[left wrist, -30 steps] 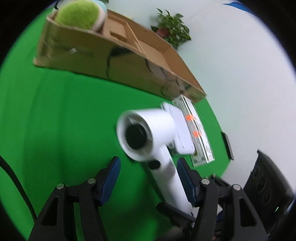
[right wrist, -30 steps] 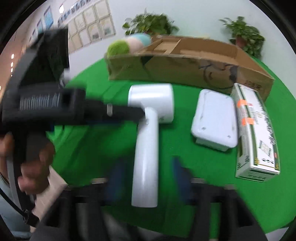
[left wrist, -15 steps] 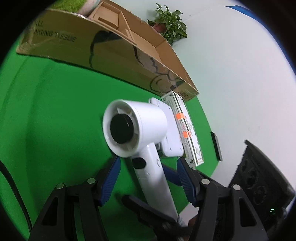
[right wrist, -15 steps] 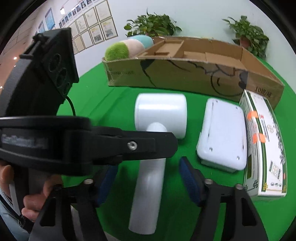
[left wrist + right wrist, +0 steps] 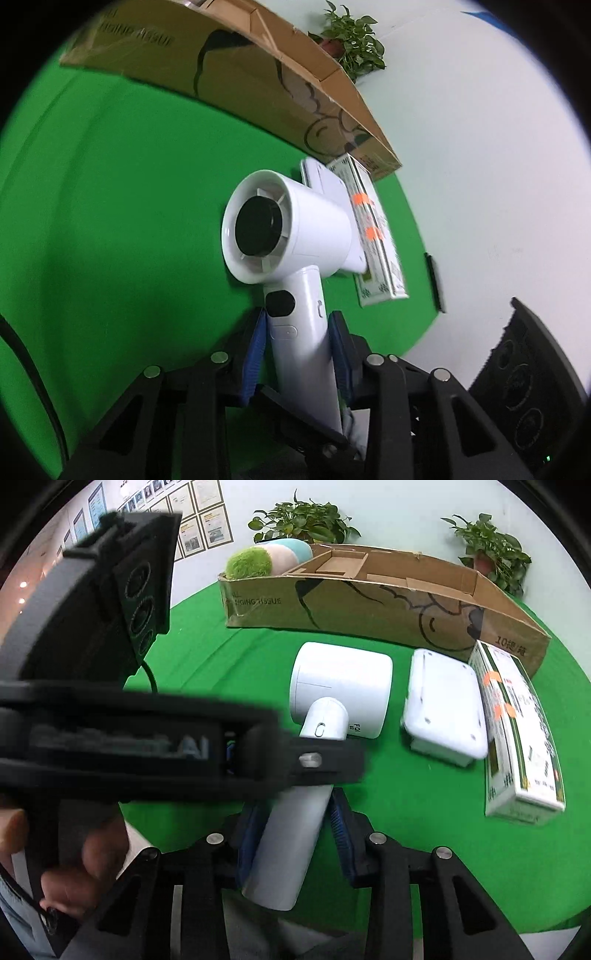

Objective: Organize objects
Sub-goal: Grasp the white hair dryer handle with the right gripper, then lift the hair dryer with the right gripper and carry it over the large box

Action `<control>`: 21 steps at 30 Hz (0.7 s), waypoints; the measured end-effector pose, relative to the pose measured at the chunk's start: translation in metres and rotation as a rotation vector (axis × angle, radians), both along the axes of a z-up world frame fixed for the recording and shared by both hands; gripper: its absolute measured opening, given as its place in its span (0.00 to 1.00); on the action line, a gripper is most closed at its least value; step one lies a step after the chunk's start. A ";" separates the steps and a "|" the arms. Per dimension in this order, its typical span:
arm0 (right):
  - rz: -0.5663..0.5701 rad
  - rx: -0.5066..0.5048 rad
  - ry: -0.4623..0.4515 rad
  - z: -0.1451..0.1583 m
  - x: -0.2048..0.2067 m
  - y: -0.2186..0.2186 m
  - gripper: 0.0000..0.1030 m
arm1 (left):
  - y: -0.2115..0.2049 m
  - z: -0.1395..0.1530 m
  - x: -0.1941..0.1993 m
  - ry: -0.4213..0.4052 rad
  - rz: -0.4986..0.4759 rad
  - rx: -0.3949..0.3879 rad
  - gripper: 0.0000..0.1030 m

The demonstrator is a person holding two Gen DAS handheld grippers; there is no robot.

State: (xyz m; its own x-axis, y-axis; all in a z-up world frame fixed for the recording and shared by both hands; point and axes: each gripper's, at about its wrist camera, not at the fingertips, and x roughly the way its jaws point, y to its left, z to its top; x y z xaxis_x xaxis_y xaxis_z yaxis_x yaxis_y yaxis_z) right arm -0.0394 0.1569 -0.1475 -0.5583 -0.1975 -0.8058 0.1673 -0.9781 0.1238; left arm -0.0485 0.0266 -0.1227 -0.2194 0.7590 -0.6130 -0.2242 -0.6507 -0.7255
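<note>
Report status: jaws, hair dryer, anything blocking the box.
Left gripper and right gripper both clamped on hair dryer handle. Dryer tilted, head up. Cardboard box behind; white case and carton alongside, not blocking.

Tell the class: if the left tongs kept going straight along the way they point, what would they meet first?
Beyond the white hair dryer clamped between them, the left tongs would probably meet the long cardboard box across the green table, though fisheye depth is uncertain.

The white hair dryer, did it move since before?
Yes. The hair dryer has tipped up off the green table, its head nearer the cardboard box, with both grippers now clamping its handle.
</note>
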 end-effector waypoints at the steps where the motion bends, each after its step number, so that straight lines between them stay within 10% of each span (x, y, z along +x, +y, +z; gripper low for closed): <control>1: 0.003 -0.005 -0.005 0.001 0.003 0.001 0.34 | 0.001 -0.001 0.007 -0.001 0.000 0.004 0.31; 21: -0.075 -0.081 -0.022 0.017 0.046 0.023 0.26 | 0.027 0.023 0.039 0.120 0.015 -0.143 0.30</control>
State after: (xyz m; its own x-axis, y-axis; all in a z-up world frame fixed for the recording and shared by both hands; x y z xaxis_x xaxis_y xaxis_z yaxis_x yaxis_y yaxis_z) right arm 0.0063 0.1800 -0.1301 -0.5563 -0.2208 -0.8011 0.0899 -0.9744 0.2062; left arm -0.0092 0.0539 -0.0995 -0.3079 0.6619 -0.6834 -0.2932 -0.7494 -0.5937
